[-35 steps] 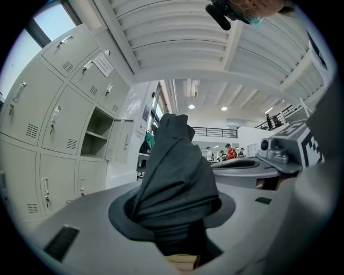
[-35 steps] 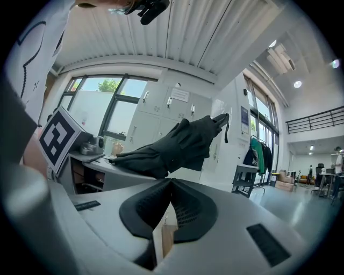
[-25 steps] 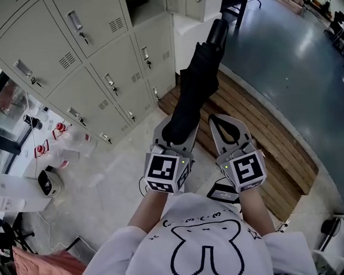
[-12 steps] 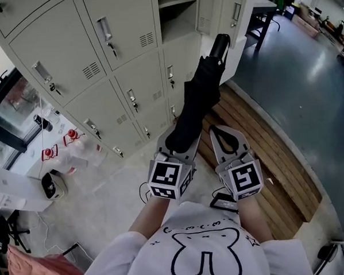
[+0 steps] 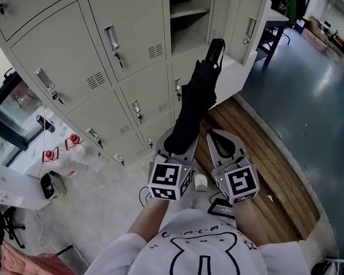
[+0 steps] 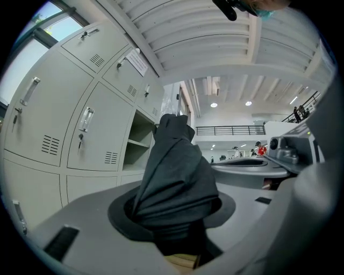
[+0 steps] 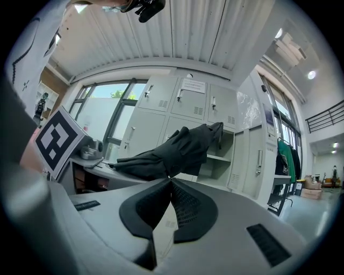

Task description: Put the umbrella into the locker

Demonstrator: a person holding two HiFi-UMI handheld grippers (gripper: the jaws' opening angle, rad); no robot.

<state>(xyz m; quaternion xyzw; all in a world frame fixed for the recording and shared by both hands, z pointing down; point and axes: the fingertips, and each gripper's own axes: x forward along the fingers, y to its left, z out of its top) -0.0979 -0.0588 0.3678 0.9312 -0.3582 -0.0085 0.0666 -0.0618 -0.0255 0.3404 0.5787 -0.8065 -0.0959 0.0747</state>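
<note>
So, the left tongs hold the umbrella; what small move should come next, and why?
Probably move the left tongs forward, toward the open locker, so the far end of the umbrella goes inside. The tongs are shut on the umbrella, which points at that open compartment, and the door stands swung aside. The right tongs are shut and empty, so they need not help.
</note>
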